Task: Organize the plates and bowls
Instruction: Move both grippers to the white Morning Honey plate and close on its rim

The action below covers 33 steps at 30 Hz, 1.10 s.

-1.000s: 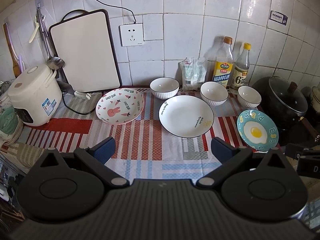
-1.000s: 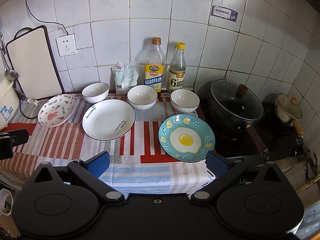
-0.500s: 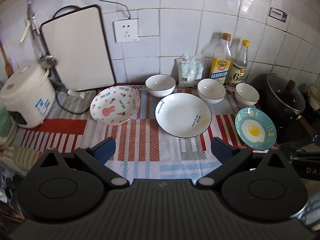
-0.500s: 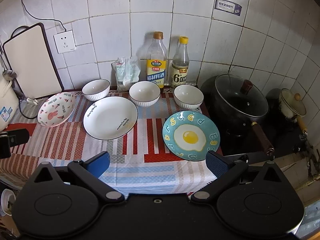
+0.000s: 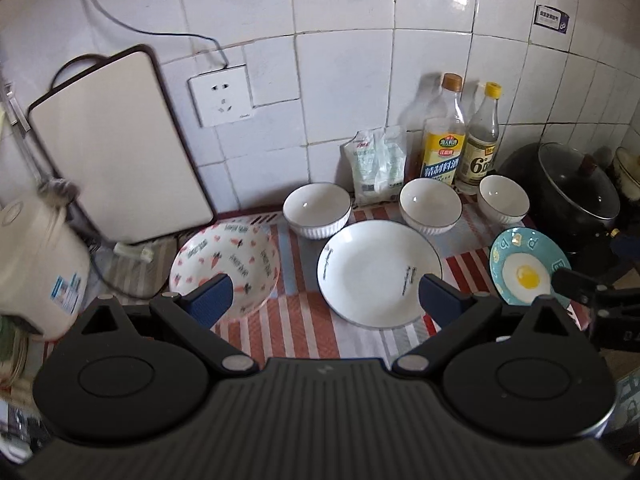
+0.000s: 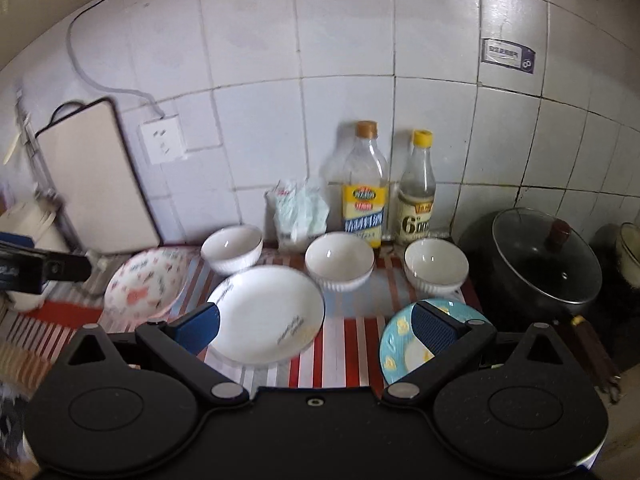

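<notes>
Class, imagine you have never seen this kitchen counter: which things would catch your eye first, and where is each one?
The blue fried-egg plate stands out first, at the right end of the striped cloth beside the black lidded pot. Next comes the large white plate in the middle, with three white bowls lined up behind it and the pink rabbit plate to its left. Both the left gripper and right gripper hover open and hold nothing.

In the right wrist view, much of the egg-pattern plate (image 6: 400, 344) is covered by a blue fingertip (image 6: 434, 330), and the pink patterned plate (image 6: 146, 284) is smeared by blur. The rice cooker (image 5: 36, 264) is cut off by the left edge of the left wrist view. The small print on the wall sticker (image 5: 552, 19) cannot be read.
</notes>
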Motion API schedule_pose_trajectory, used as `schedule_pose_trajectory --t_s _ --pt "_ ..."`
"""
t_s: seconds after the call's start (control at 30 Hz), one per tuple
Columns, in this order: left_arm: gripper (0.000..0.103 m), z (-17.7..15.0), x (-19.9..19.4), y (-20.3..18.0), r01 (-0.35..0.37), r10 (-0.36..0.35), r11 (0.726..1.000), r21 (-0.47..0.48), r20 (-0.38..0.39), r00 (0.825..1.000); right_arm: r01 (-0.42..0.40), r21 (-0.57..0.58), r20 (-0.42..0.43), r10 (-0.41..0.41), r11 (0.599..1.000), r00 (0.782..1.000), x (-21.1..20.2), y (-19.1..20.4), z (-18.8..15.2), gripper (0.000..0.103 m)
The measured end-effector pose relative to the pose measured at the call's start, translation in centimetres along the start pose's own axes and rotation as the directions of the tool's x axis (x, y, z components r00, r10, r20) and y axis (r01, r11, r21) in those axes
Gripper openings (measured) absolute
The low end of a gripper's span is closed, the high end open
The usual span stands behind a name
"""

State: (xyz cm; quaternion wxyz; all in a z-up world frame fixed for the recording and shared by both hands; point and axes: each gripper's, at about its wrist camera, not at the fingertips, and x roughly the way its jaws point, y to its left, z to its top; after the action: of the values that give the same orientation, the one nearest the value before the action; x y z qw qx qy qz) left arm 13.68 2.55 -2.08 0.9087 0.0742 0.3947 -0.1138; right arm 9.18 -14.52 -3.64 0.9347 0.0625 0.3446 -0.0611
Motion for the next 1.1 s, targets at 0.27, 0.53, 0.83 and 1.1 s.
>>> schedule_pose_trajectory --t_s 0.27,0.53,0.83,1.1 --pt "0.102 -0.2 9.3 1.8 0.023 -0.023 0.999 -0.024 -0.021 1.0 0.017 0.022 0.032 -0.018 1.0 0.999 8.7 -0.1 -1.3 0.102" --pt "0.099 -3.6 20.1 2.3 0.044 -0.048 0.997 -0.064 -0.055 0.997 -0.049 0.124 -0.008 0.05 0.991 0.999 18.0 -0.8 -6.3 0.096" --pt "0.062 -4.6 28.1 1.3 0.133 -0.135 0.991 -0.025 -0.117 0.984 -0.032 0.239 -0.046 0.044 0.97 0.998 23.9 -0.4 -8.3 0.087" --pt "0.048 -4.8 31.1 2.7 0.079 -0.092 0.994 -0.075 -0.19 0.977 -0.024 0.344 -0.106 0.064 0.939 0.992 26.3 -0.5 -9.1 0.074"
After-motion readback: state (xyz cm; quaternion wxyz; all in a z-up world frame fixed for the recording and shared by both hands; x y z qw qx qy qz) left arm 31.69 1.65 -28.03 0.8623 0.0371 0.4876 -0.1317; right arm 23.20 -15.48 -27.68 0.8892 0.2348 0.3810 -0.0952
